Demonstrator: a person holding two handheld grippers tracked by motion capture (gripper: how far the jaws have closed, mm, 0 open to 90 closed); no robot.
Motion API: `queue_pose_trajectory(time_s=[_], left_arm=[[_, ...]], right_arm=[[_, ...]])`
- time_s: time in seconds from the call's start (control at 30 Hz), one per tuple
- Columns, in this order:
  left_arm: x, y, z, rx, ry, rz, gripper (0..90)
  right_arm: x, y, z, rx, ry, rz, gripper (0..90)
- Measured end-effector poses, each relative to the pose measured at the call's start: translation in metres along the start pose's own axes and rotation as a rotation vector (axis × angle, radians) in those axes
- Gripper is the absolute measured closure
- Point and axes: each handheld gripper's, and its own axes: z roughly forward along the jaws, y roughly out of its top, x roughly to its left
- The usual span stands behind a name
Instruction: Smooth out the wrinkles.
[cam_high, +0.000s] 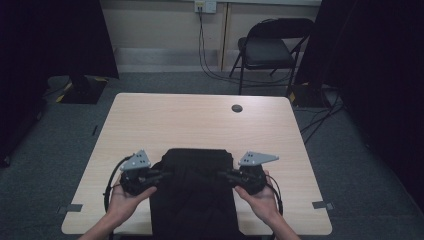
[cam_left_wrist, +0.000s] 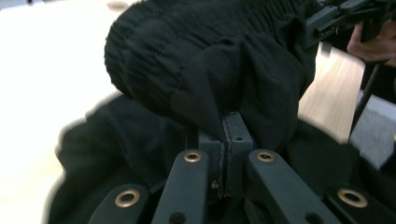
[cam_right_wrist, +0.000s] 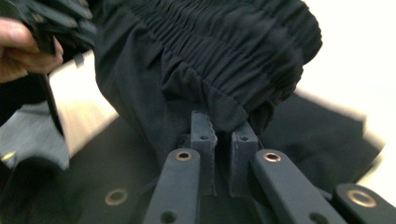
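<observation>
Together, left gripper (cam_high: 159, 175) and right gripper (cam_high: 223, 174) jaws pinch the black garment (cam_high: 195, 195) on the table (cam_high: 200, 120).

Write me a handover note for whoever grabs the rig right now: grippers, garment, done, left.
Left gripper: shut on the black garment, pinching cloth just below the gathered elastic waistband.
Right gripper: shut on the same garment at the opposite side of the waistband.
Garment: at the near edge of the table, the waistband end doubled over onto the rest.
Done: both sides gripped, a fold started.
Left, as I judge it: lay the fold flat, let go, then probably fold again.
</observation>
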Motion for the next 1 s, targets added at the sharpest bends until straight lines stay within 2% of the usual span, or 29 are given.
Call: queue_pose_trajectory(time_s=[0.07, 0.17, 0.2, 0.23, 0.27, 0.37, 0.43, 0.47, 0.53, 0.57, 0.6, 0.73, 0.77, 0.8, 0.9, 1.0], left_arm=[[0.000, -0.014, 0.009, 0.038, 0.003, -0.009, 88.7], [0.000, -0.028, 0.024, 0.134, -0.009, -0.014, 88.7], [0.000, -0.033, 0.029, 0.160, 0.004, -0.020, 88.7], [0.001, -0.037, 0.033, 0.174, 0.004, -0.022, 88.7], [0.002, -0.039, 0.037, 0.200, -0.007, -0.029, 88.7], [0.009, -0.043, 0.049, 0.246, 0.023, -0.029, 88.7], [0.018, -0.041, 0.056, 0.241, 0.059, -0.026, 88.8], [0.018, -0.041, 0.056, 0.241, 0.059, -0.026, 88.8], [0.031, -0.037, 0.060, 0.226, 0.091, -0.034, 88.8], [0.041, -0.034, 0.063, 0.212, 0.118, -0.042, 88.8], [0.050, -0.031, 0.066, 0.205, 0.134, -0.061, 88.8], [0.077, -0.018, 0.079, 0.192, 0.220, -0.039, 88.9], [0.089, -0.014, 0.084, 0.173, 0.241, -0.061, 88.9], [0.089, -0.014, 0.084, 0.173, 0.241, -0.061, 88.9], [0.109, -0.005, 0.095, 0.144, 0.291, -0.088, 88.9], [0.122, 0.001, 0.103, 0.133, 0.334, -0.073, 88.9]], right_arm=[[0.000, -0.017, 0.010, 0.057, -0.009, 0.001, 83.2], [-0.002, -0.035, 0.026, 0.126, -0.009, -0.007, 83.2], [-0.003, -0.043, 0.037, 0.190, 0.002, -0.006, 83.1], [-0.003, -0.043, 0.037, 0.190, 0.002, -0.006, 83.1], [-0.003, -0.046, 0.044, 0.233, -0.003, -0.024, 83.0], [-0.008, -0.047, 0.051, 0.247, -0.014, -0.021, 83.0], [-0.016, -0.045, 0.065, 0.268, -0.036, -0.048, 83.3], [-0.019, -0.043, 0.068, 0.263, -0.041, -0.045, 83.4], [-0.029, -0.037, 0.078, 0.240, -0.054, -0.050, 83.6], [-0.029, -0.037, 0.078, 0.240, -0.054, -0.050, 83.6], [-0.036, -0.033, 0.084, 0.228, -0.059, -0.038, 83.7], [-0.056, -0.016, 0.106, 0.206, -0.092, -0.030, 83.8], [-0.065, -0.009, 0.116, 0.195, -0.111, -0.030, 83.8], [-0.065, -0.009, 0.116, 0.195, -0.111, -0.030, 83.8], [-0.077, 0.001, 0.129, 0.179, -0.142, -0.028, 83.8], [-0.092, 0.014, 0.144, 0.169, -0.178, -0.014, 83.9]])
